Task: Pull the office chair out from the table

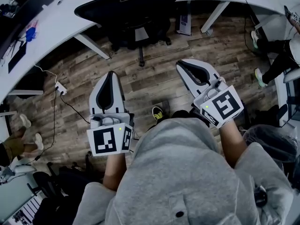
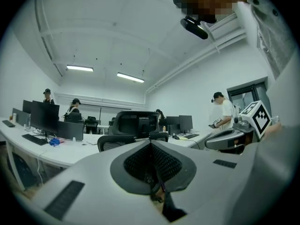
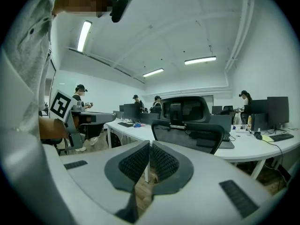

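1. While the office chair sits tucked against the table at its near edge, seat pushed under and backrest facing outward, both grippers are well short of it across bare wooden floor.
2. Its backrest runs crosswise, along the table's near edge, and lies straight ahead of the fingers, roughly between the two lines they point along.
3. Neither is clearly closer, though the right gripper seems to reach slightly further forward than the left gripper.
4. Fingers on both are clenched together and grasp nothing.
5. No brand, label or lettering is legible on the chair or table; only black-and-white square patterns show on the marker cubes.
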### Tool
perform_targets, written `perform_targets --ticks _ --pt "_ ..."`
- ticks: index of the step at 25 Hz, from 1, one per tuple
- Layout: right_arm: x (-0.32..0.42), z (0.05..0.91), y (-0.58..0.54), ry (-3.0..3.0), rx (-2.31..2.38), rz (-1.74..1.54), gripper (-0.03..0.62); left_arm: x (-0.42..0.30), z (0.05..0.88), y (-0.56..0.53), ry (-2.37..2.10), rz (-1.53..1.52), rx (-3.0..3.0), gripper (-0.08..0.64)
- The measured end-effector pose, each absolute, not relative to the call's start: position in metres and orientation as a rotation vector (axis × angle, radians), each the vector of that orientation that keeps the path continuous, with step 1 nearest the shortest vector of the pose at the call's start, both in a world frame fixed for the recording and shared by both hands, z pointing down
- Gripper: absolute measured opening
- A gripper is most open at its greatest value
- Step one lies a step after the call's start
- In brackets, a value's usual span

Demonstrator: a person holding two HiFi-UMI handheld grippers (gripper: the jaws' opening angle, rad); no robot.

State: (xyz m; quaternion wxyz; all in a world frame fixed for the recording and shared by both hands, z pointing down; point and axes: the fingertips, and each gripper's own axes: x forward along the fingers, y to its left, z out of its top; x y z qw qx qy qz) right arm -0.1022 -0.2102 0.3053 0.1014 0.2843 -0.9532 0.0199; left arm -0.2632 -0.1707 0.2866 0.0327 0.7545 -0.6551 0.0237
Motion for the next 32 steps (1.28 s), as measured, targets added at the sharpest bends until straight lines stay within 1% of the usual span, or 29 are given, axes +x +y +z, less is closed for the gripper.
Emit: perform_targets --ticks 9,20,32 --pt "-0.103 0.3 -0.212 -2.793 0.9 0.022 0.04 -0.268 0.301 -0.174 -2.023 0.266 2.358 0.012" --pt "-0.094 0.293 -0.217 -2.772 0.953 -0.064 0.04 -0.257 0.308 -0.177 -1.9 0.245 2.397 0.012" --pt "-0.095 0.284 -0.268 -2.783 0.958 -0.126 0.04 -0.276 0.313 -0.206 -1.987 0.292 2.342 0.013"
